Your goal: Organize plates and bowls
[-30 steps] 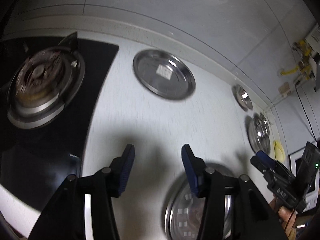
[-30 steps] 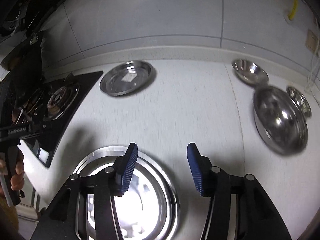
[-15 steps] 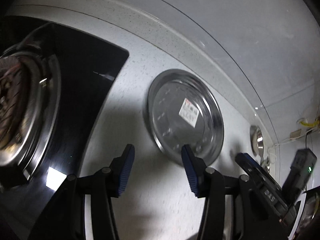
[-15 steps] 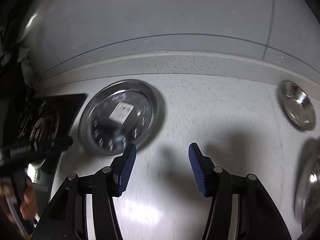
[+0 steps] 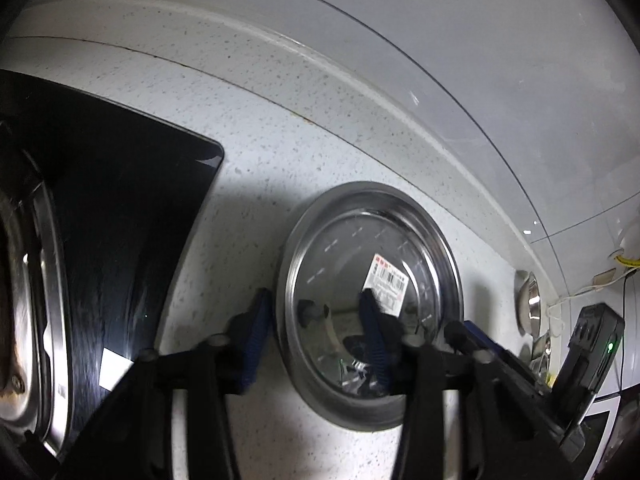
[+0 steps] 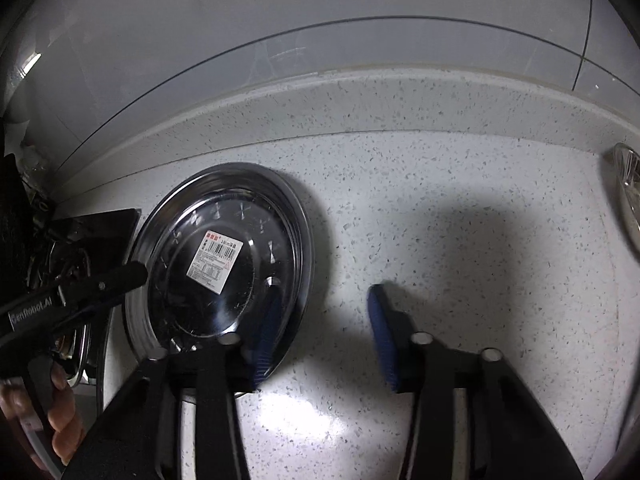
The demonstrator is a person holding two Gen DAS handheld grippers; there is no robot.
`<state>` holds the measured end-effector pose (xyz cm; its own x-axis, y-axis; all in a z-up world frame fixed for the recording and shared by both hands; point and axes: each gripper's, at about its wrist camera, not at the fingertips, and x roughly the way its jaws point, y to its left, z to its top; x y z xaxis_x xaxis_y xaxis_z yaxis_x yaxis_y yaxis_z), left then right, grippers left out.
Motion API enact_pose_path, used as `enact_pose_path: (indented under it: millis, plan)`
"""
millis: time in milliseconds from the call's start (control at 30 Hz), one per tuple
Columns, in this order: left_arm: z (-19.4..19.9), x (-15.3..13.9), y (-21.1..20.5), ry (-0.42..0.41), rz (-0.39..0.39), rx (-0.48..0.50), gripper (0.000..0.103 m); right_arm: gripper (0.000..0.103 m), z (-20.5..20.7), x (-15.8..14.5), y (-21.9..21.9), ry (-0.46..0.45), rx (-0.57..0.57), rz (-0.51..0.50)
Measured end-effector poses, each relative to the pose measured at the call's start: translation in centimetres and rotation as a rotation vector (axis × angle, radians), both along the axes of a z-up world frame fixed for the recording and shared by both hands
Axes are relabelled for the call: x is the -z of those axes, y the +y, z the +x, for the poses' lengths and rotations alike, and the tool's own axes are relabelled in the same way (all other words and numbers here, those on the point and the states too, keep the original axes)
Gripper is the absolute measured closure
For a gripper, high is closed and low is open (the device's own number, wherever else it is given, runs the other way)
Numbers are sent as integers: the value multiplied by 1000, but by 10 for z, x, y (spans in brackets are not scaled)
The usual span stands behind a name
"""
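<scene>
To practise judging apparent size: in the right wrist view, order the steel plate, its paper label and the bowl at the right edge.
1. steel plate, clearly largest.
2. bowl, uncertain: cut off by the frame edge and farther away.
3. paper label, smallest, lying inside the plate.

Both views are wrist fisheyes looking steeply down along their own fingers at the speckled countertop (image 5: 280,152), close to it, wall at top. Left wrist view looks from the stove (image 5: 120,208) side, with the steel plate (image 5: 372,300) centre-right and the right gripper (image 5: 480,344) at its right edge. Right wrist view faces the same plate (image 6: 224,264) from the other side, left gripper (image 6: 120,280) entering at left. Shared: plate, stove corner, backsplash.
</scene>
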<state>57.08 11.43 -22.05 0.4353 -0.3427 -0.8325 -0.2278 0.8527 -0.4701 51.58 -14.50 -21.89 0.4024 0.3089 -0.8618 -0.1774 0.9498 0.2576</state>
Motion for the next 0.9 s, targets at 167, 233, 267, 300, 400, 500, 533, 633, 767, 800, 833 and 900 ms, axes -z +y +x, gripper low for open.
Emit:
enact_pose_path:
  millis: [167,233,267,300,400,500,533,633,767,800,833,900]
  plan:
    - [-2,3,6,12,16,4,97,91,0,1,6,-7,-21,-22]
    - [-6,1,6,11,26,6,97,91,-6,-1,7,-7,-18,-14]
    - [-9,-1,6,7,26,7,97,91,-9,-3,8,-13,-18,-16]
    - [-14,-5,8,4,21,7,97,91,-13,-5,9,-20,-20,-20]
    - [-29,-18,10,0,-5,6,97,91,-26,-17,10,-30,-27,-23]
    - [-54,-35,8,-6,-5,15,97,91,-45,-35,10,-43,-33,-27]
    - [-63,-40,5,-6,-2,21,97,91,-55,-42,10,-48,-39,-34]
    - [-93,-55,-1,-13,-1,45,96,91,-87,-59,9,-70,-48,-55]
    - [-143,-69,-9,-20,-5,78,96,91,-130,-73,4,-89,-59,-72]
    - [-156,-71,-12,-19,-6,86,96,91,-143,-76,2,-93,-59,-75]
    - [-167,-72,-12,-17,-7,93,96,91,-156,-79,1,-97,-61,-77]
    - [-186,-73,-18,-14,-6,106,95,91,-178,-82,-1,-108,-64,-89]
